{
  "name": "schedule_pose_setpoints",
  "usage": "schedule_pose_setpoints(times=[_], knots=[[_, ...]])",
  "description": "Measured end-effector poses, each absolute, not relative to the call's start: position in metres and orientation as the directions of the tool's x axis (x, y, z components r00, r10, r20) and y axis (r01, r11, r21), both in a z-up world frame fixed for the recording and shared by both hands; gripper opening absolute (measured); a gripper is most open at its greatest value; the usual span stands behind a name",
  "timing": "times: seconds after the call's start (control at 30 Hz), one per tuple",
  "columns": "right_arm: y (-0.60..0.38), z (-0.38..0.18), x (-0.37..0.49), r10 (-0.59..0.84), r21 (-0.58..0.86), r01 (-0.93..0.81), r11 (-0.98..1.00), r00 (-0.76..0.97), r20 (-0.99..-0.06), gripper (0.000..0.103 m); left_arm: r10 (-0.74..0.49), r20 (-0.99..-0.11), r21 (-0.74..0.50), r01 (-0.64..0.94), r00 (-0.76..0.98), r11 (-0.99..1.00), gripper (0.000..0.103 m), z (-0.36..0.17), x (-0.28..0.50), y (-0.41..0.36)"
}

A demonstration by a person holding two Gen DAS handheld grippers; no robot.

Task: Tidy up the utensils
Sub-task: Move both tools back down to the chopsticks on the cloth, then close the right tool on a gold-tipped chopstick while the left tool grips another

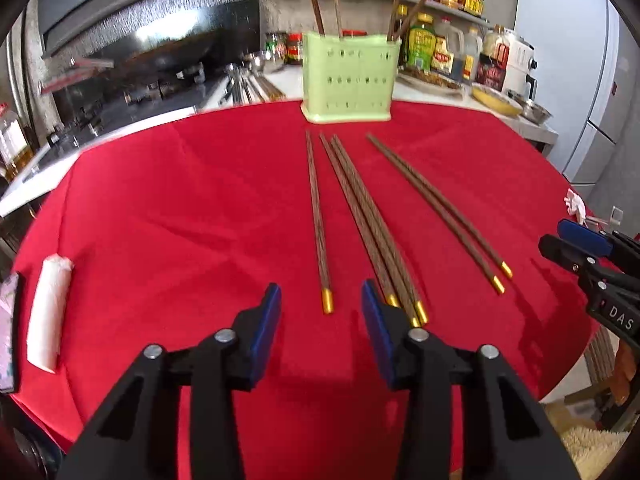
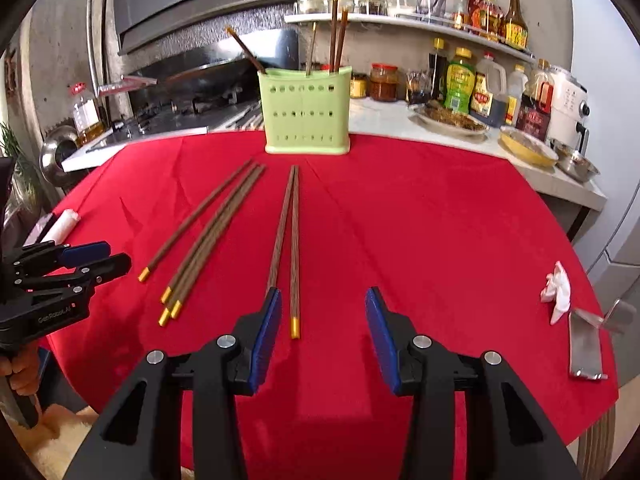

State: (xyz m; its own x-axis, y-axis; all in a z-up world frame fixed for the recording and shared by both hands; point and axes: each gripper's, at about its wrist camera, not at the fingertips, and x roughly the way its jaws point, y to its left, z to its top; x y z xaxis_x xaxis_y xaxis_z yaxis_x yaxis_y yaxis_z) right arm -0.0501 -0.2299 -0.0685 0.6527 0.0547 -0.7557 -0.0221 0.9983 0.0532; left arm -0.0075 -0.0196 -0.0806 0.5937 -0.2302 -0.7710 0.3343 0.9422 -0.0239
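Observation:
A pale green perforated holder stands at the far edge of the red tablecloth with several chopsticks upright in it. On the cloth lie a single brown gold-tipped chopstick, a bundle of three and a pair. My left gripper is open, low over the cloth, with the single chopstick's gold end between its blue pads, untouched. My right gripper is open too, and the pair's gold end lies just inside its left pad.
A white roll and a flat patterned thing lie at the cloth's left edge. A crumpled tissue and a metal stand sit at the right edge. Behind the table, a counter holds bottles, jars and dishes beside a stove.

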Motion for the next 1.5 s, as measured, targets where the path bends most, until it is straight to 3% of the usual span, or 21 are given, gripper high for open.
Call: schedule_pose_setpoints(times=[0.17,0.23,1.1,1.5], knots=[[-0.227,-0.076,-0.052,0.055,0.042,-0.036,0.998,0.636,-0.77,0.025,-0.231,-0.778,-0.032,0.329,0.584,0.944,0.029,-0.087,-0.009,-0.016],[-0.226,-0.078,-0.052,0.064,0.05,-0.04,0.998,0.629,-0.774,0.023,-0.231,-0.777,-0.037,0.324,0.586,0.945,0.029,-0.088,-0.01,-0.013],[-0.222,-0.103,-0.034,0.13,0.119,-0.056,0.991,0.58,-0.805,0.02,-0.212,-0.799,0.001,0.355,0.563,0.935,0.026,-0.1,0.006,-0.037],[-0.215,-0.108,-0.034,0.097,0.069,-0.07,0.995,0.61,-0.786,0.02,-0.178,-0.79,0.039,0.337,0.586,0.941,0.026,-0.102,0.007,-0.042]])
